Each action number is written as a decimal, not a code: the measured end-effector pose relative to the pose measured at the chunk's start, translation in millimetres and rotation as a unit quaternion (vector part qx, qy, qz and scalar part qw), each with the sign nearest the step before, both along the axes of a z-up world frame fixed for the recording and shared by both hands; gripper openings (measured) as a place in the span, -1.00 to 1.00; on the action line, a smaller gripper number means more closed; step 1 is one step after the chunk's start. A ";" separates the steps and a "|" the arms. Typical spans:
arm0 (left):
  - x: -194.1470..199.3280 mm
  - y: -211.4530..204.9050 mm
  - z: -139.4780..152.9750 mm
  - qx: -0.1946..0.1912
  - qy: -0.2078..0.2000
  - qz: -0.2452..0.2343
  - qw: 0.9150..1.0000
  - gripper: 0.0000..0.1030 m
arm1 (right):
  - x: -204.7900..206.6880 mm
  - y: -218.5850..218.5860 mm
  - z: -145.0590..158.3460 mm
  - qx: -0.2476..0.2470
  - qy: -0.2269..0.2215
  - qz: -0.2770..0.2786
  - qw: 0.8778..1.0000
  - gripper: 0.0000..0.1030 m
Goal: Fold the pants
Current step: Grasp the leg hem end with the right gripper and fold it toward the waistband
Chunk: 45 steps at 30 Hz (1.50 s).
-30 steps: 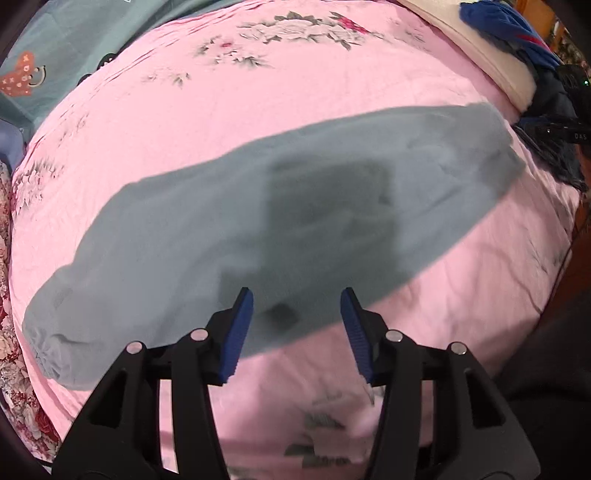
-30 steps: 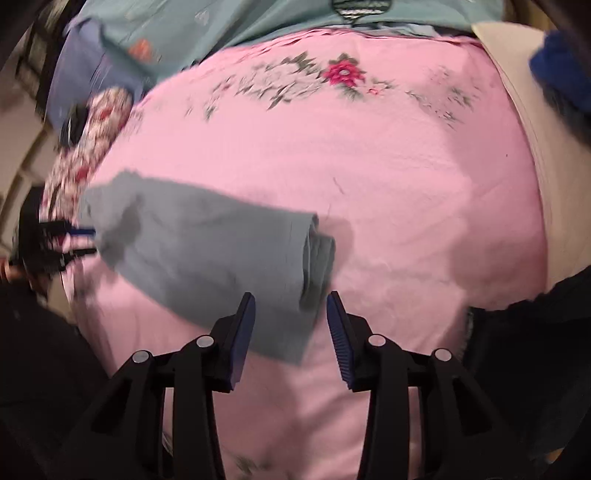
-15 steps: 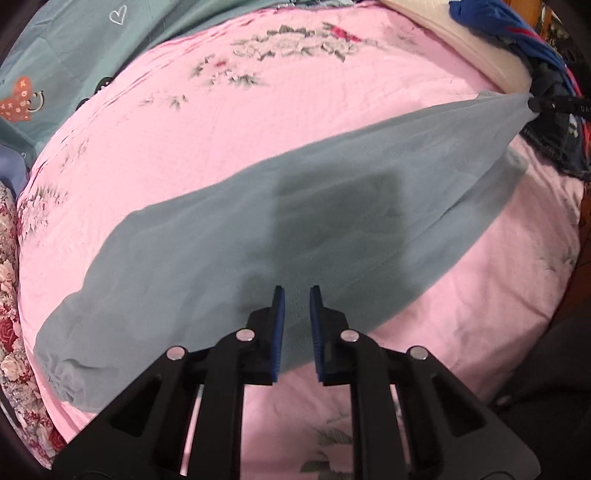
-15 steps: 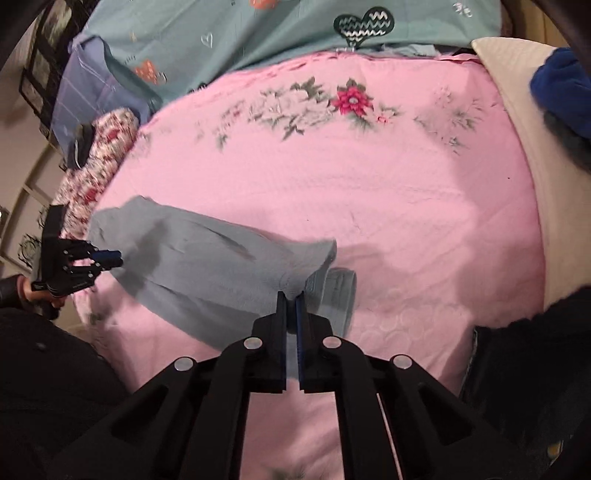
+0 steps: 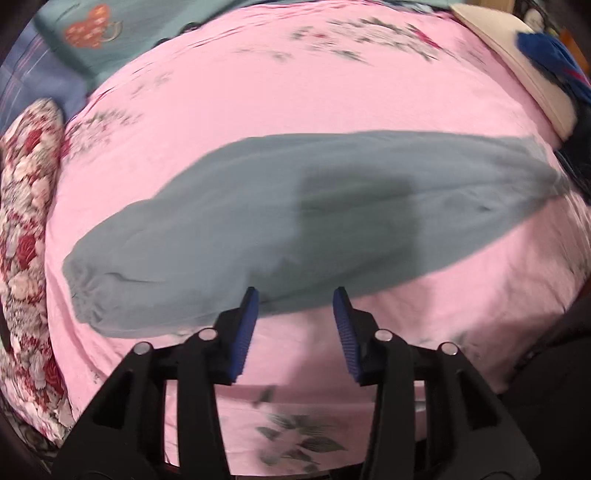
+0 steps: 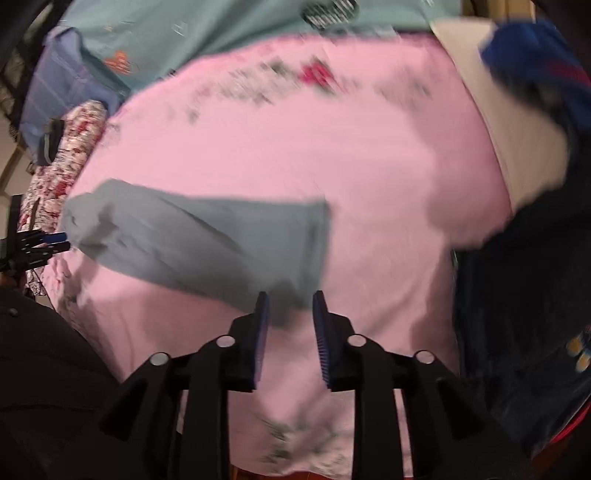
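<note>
Left gripper (image 5: 295, 306): jaws part-way apart and opening. Blue ribbed pads (image 5: 245, 332) hang just above the near edge of the pants (image 5: 280, 225); nothing pinched between them, only pink sheet and the cloth edge seen through the gap. No contact with the fabric that can be made out.

Right gripper (image 6: 291, 314): narrower gap, jaws opening too. Pads sit over the near corner of the pants (image 6: 207, 240), at the waist end. Cloth shows in the gap behind the tips but does not appear clamped; view is motion-blurred, so light touch cannot be ruled out.

Pants: grey-blue, lying flat on the pink floral bedsheet (image 5: 295, 110), stretched out long, running side to side across the bed. In the left wrist view the gathered cuff end lies at lower left, the wider end at far right. A dark shadow patch falls on the middle of the cloth. In the right wrist view the left gripper (image 6: 48, 242) shows at the far left edge, beside the cuff end.

Further off: red-and-white floral fabric (image 5: 26, 221) along the left side of the bed; teal bedding (image 5: 110, 29) with an orange print at the far edge; a cream pillow (image 5: 517, 66) at far right with a blue garment (image 5: 550, 55) on it.
</note>
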<state>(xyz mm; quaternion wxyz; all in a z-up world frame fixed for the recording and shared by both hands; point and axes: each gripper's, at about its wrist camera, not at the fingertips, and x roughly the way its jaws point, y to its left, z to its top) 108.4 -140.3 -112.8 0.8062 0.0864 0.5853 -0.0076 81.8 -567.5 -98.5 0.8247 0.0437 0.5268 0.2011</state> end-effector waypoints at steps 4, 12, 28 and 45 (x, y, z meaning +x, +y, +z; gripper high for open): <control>8.3 15.6 -4.5 -0.006 -0.004 -0.007 1.000 -0.19 | 6.3 82.7 18.6 0.038 -0.043 0.076 0.995 -0.50; -18.4 51.3 -10.4 -0.019 -0.010 -0.019 1.000 -0.15 | 5.2 265.8 -12.8 -0.021 -0.096 0.293 0.951 -0.50; -44.6 62.9 -15.2 -0.091 -0.029 -0.027 0.995 -0.01 | -18.0 309.0 -4.3 -0.120 -0.100 0.374 0.914 -0.93; 23.3 -50.5 -21.6 -0.118 -0.048 -0.107 0.986 0.30 | 55.2 78.1 -14.9 -0.115 -0.024 -0.040 0.992 -0.55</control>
